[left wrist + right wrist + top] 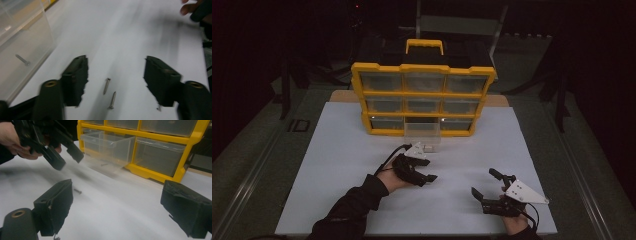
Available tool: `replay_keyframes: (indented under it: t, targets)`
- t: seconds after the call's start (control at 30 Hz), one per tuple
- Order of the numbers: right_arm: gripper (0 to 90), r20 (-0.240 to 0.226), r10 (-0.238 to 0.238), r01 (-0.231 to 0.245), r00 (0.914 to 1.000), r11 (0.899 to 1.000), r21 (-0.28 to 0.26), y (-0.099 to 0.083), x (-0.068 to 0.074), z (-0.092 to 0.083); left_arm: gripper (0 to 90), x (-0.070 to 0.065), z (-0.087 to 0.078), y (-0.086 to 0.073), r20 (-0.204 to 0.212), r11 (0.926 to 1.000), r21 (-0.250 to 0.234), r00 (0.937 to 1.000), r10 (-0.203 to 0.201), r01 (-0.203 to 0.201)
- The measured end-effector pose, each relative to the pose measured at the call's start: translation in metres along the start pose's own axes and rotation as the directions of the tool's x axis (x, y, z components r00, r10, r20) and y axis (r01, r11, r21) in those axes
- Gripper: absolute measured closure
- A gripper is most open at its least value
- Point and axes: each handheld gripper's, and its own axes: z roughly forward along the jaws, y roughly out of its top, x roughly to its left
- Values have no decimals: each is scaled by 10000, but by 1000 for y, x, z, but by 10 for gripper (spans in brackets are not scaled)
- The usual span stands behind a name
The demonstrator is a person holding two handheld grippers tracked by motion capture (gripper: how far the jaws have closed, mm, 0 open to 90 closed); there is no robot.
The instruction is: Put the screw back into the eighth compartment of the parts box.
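Note:
Two small screws (106,85) (112,100) lie side by side on the white sheet (337,165). My left gripper (116,65) hangs just over them with a jaw on either side and the pads touching neither. In the high view the left gripper (424,172) is in front of a clear drawer (422,132) pulled out of the yellow organizer (424,67). One screw (22,60) lies inside that drawer (22,45). My right gripper (117,187) rests open at the near right (483,182) with nothing between its jaws. In its view the left gripper (68,161) hovers above a screw (77,191).
The organizer stands upright at the far side of the sheet, its other drawers shut. A black case with a yellow handle (424,46) sits behind it. Dark floor surrounds the table. Bare sheet stretches to the left and between the two hands.

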Motion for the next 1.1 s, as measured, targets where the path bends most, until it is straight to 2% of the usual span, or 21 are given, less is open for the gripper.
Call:
replay_keyframes:
  t: [0.27,0.57,0.77,0.87,0.93,1.1]
  targets:
    - [110,-21,2,-2,10000,10000,3,0,0,0,558,2,18,-8,45,9977,645,9998,190,-192]
    - [110,-35,16,-16,10000,10000,8,0,0,0,667,6,32,-15,-61,9941,1062,9997,238,-230]
    - [110,-46,14,-14,10000,10000,10,0,0,0,726,7,38,-15,-6,9927,1183,9997,235,-233]
    - [110,-37,25,-25,10000,10000,1,0,0,0,750,7,42,-16,-15,9905,1326,9993,365,-360]
    - [110,-28,20,-20,10000,10000,2,0,0,0,760,8,42,-16,-75,9916,1254,9995,319,-307]
    - [110,-39,20,-20,10000,10000,8,0,0,0,862,10,42,-17,-110,9907,1308,9992,391,-374]
